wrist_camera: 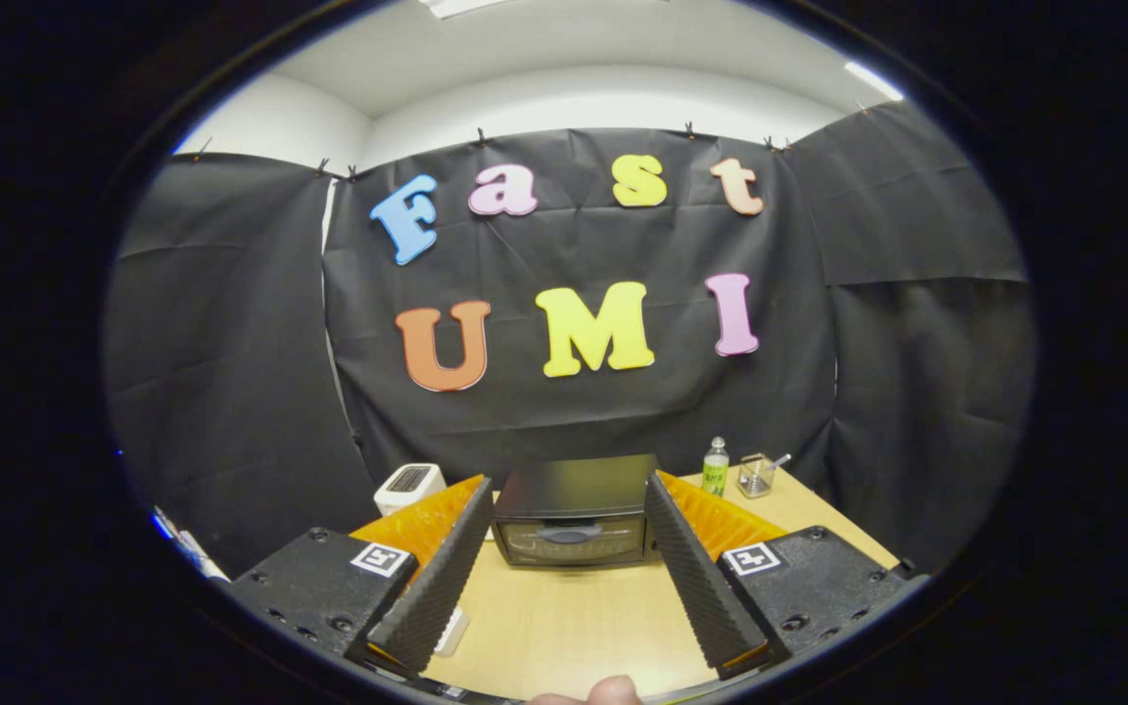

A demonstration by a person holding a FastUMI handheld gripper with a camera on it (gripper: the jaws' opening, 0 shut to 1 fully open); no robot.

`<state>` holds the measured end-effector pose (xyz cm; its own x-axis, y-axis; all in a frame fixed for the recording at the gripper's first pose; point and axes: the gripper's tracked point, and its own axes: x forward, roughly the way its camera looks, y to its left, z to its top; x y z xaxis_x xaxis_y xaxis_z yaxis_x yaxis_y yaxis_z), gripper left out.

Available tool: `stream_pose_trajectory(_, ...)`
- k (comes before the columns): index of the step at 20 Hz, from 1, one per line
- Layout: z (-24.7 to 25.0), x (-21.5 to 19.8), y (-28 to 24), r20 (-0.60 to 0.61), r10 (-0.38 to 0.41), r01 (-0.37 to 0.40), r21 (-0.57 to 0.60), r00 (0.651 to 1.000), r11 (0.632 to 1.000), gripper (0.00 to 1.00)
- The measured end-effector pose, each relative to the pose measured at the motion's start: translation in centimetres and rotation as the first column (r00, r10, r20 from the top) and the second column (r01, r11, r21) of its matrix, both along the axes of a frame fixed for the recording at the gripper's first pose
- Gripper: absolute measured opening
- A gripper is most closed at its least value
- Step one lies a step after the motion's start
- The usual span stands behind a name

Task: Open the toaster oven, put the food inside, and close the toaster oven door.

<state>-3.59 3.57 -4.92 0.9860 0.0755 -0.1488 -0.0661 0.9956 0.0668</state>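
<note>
A light wooden table carries everything here, with the black cloth wall rising behind its far edge. The largest item on it is the black toaster oven, which stands at the middle of the far edge with its glass door closed and its handle facing the camera. Left of it, near the far left corner, sits a small white appliance with a dark slot on top. Toward the far right corner stand a small green-labelled bottle with a white cap and, just beside it, a clear glass cup with a thin utensil leaning in it.

The gripper is held level above the table's near edge, pointing straight at the oven. Its two fingers are spread wide apart and hold nothing; the oven's front shows in the gap between them, beyond their tips, with bare tabletop between. A fingertip of the person's hand shows at the near edge, below the fingers. No food item can be made out on the table.
</note>
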Motion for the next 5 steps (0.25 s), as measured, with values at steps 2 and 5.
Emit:
stream_pose_trajectory(2, 0.24, 0.21, 0.08, 0.004, 0.004, -0.004, 0.005, 1.000, 1.000, 1.00)
stream_pose_trajectory(5, 0.16, 0.49, -0.21, -0.004, -0.003, 0.003, 0.008, 1.000, 1.000, 1.00)
